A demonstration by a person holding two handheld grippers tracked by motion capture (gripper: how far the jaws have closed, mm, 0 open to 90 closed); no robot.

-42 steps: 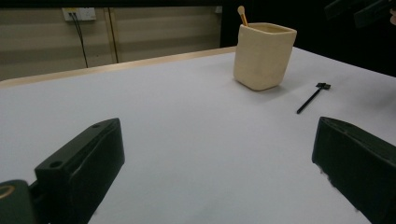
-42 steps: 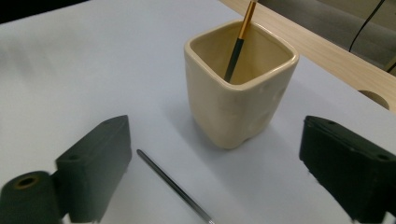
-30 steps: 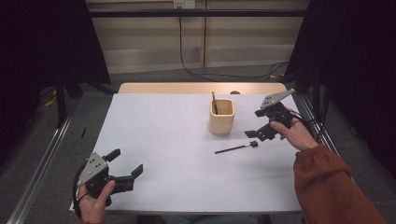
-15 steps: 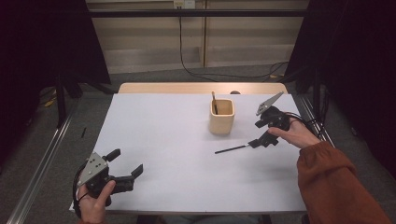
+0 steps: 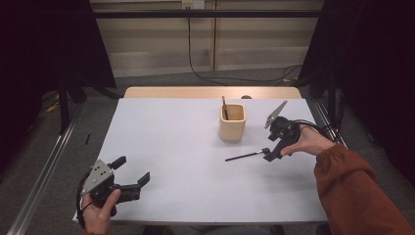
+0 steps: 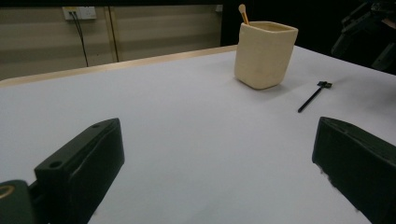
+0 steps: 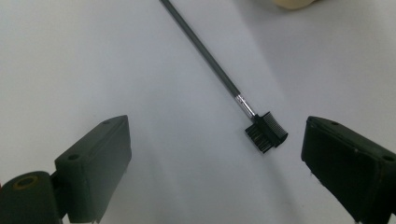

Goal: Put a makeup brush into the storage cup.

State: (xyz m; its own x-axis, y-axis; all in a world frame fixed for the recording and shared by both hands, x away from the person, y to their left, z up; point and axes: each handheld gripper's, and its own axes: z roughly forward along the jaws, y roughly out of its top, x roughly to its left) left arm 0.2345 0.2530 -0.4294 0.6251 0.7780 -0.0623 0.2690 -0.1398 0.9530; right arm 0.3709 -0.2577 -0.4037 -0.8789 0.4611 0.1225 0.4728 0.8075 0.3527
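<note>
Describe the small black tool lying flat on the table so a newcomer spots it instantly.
Start at the beige square cup on the white table. Just in front of it, toward the right gripper, lies the black brush: a thin dark stick ending in a small comb-like head. Unlike the wooden stick standing in the cup, it lies flat on the table and is black.

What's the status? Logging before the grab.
Right gripper open, low over the brush, jaws either side of its head. Left gripper open, idle at near edge. Brush flat beside the cup. Nothing in the way.
</note>
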